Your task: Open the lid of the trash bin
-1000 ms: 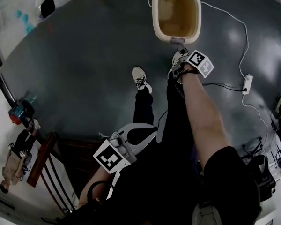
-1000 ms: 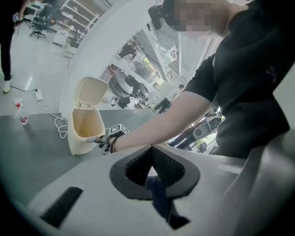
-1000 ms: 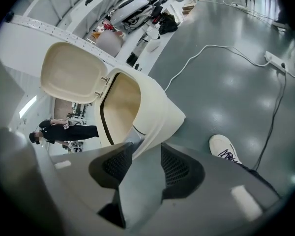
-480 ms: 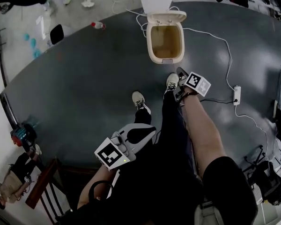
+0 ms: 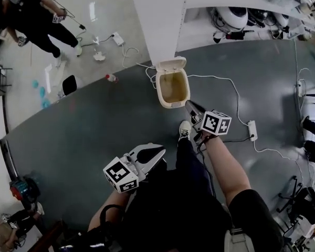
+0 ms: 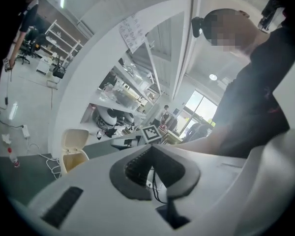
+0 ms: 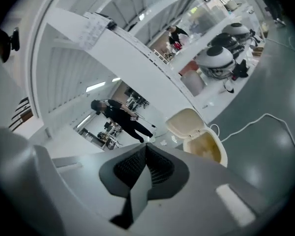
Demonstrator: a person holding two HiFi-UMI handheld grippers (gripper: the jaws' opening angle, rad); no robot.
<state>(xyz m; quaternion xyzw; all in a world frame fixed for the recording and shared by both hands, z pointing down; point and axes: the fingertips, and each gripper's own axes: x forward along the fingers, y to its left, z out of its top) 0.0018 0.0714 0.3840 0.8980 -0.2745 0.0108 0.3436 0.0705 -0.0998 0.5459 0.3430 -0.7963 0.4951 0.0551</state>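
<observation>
Already, lid (image 5: 171,65) open (bin (image 5: 171,104) upright).

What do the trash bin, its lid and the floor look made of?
Trash bin: likely moulded plastic, cream, matte; smooth rounded rim, yellowish inside. Lid: same cream plastic by its look, standing open. Floor: dark grey, smooth, slightly glossy, coating or vinyl, unclear which; soft light reflections show on it.
</observation>
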